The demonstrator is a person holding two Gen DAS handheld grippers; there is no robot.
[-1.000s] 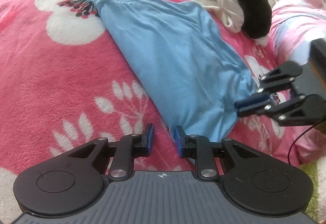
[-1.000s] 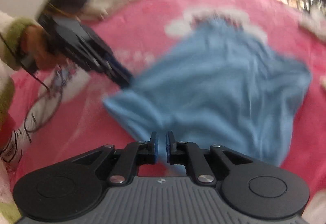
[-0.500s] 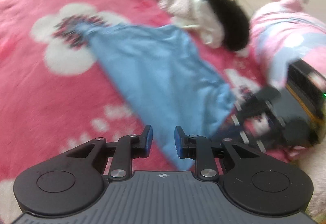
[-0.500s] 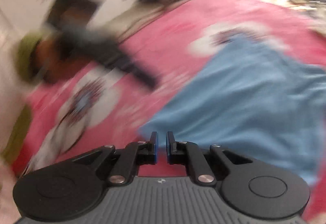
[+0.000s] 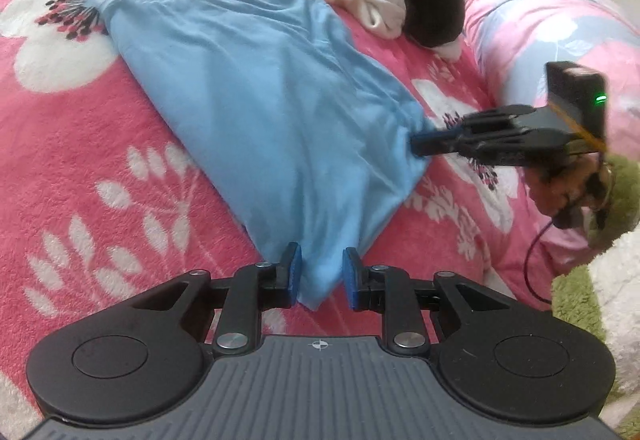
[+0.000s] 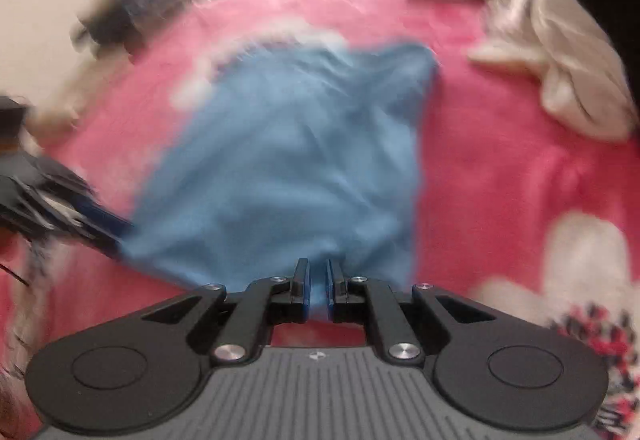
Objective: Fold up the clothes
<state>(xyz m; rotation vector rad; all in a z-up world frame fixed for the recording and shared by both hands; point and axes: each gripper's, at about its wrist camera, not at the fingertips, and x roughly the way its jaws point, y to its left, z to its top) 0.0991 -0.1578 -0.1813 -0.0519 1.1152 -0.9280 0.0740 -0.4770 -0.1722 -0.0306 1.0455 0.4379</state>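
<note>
On the pink bed [image 5: 100, 144], your blue garment [image 5: 260, 100] lies unfolded: right claw [image 6: 318, 290] pinching its near edge, left claw [image 5: 319, 276] spread around a corner.

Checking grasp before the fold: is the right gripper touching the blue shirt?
Touching. The right wrist view shows a bunch of the blue shirt pinched in the right gripper; the left wrist view shows its tip at the shirt's edge.

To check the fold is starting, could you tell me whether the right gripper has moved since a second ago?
Yes. In the left wrist view the right gripper has slid up the picture along the blue cloth's edge, toward the pillow.
</note>
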